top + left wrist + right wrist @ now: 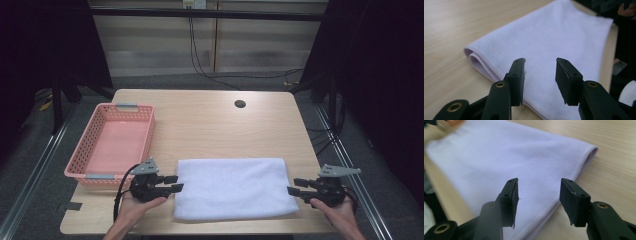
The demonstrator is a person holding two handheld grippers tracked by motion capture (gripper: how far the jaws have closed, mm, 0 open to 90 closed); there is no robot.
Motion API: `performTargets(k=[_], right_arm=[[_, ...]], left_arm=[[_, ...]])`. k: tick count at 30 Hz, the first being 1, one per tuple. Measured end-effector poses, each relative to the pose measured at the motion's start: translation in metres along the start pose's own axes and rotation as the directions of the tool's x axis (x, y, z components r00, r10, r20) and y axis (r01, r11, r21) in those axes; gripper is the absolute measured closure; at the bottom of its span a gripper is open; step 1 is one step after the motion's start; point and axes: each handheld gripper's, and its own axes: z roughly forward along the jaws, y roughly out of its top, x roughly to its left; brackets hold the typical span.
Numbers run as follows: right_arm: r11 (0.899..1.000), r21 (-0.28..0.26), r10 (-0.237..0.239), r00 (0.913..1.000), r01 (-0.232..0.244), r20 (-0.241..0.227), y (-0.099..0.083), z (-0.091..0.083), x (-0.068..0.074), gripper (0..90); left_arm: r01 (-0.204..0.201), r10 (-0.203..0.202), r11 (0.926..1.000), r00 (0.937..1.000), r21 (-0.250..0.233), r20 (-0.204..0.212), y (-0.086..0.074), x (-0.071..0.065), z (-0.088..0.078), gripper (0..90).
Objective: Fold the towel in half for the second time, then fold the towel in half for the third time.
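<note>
A white towel [232, 187], folded into a flat rectangle, lies on the wooden table near its front edge. My left gripper [174, 183] is at the towel's left edge, pointing right, jaws open. In the left gripper view the open left gripper [540, 77] hovers over the towel [556, 37], whose folded hemmed edge runs below the pads. My right gripper [295, 186] is at the towel's right edge, pointing left, also open. The right gripper view has the open right gripper [539, 200] over the towel [499, 162] near its hemmed side. Nothing is pinched by either.
A pink plastic basket [150, 122] with nothing in it stands at the table's left side, just behind my left hand. A round cable hole [240, 104] is in the tabletop at the back. Cables trail on the floor behind the table.
</note>
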Motion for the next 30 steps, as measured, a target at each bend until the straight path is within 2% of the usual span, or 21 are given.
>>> performTargets(k=[2,3,5,7,10,13,15,17,21,22,25,27,30], right_arm=[[0.999,0.038,0.001,0.9993,-0.003,0.038,0.003,0.015,-0.003,44.5],[0.998,0.054,0.008,0.9986,-0.011,0.052,0.004,0.022,-0.004,44.2],[0.995,0.096,-0.027,0.9959,0.019,0.087,0.005,0.034,-0.005,42.6],[0.991,0.131,-0.035,0.9933,0.021,0.110,0.004,0.043,-0.003,42.0],[0.991,0.134,-0.042,0.9935,0.027,0.106,0.005,0.043,-0.005,59.9],[0.993,0.118,-0.022,0.9949,0.010,0.099,0.003,0.040,-0.012,69.5],[0.993,0.114,-0.014,0.9924,0.000,0.122,0.003,0.036,-0.017,70.7],[0.994,0.112,-0.013,0.9901,-0.003,0.139,0.002,0.032,-0.023,68.3],[0.997,0.074,0.010,0.9884,-0.022,0.152,0.000,0.021,-0.027,48.6],[0.998,0.050,0.019,0.9894,-0.026,0.144,0.000,0.017,-0.025,46.0],[1.000,-0.009,-0.006,0.9907,0.007,0.136,0.005,0.007,-0.009,42.9],[0.999,-0.018,-0.029,0.9920,0.031,0.123,0.007,0.004,0.005,42.2],[0.998,-0.028,-0.058,0.9958,0.060,0.070,0.009,0.005,0.028,42.3]], left_arm=[[0.008,-0.007,0.9988,0.9999,0.048,-0.010,0.000,0.006,0.010,57.4],[0.014,-0.014,0.9982,0.9999,0.057,-0.008,-0.001,0.006,0.013,56.1],[0.018,-0.017,0.9965,0.9998,0.081,-0.010,-0.001,0.006,0.017,54.7],[0.019,-0.018,0.9945,0.9997,0.103,-0.015,-0.003,0.007,0.022,53.8],[0.020,-0.018,0.9944,0.9996,0.104,-0.019,-0.003,0.008,0.027,54.4],[0.014,-0.014,0.9948,0.9999,0.101,-0.006,0.001,0.007,0.035,54.5],[-0.001,0.001,0.9951,1.0000,0.098,0.004,0.005,0.005,0.043,54.4],[0.000,-0.001,0.9949,1.0000,0.101,0.006,0.011,0.004,0.051,54.0],[0.022,-0.026,0.9945,0.9991,0.103,0.033,0.018,0.007,0.059,52.9],[0.030,-0.033,0.9951,0.9987,0.095,0.039,0.019,0.008,0.060,52.8],[0.034,-0.037,0.9955,0.9984,0.088,0.042,0.021,0.011,0.057,50.4],[0.042,-0.045,0.9965,0.9985,0.072,0.032,0.022,0.012,0.053,48.2],[0.051,-0.052,0.9966,0.9986,0.065,0.014,0.022,0.015,0.047,48.7]])
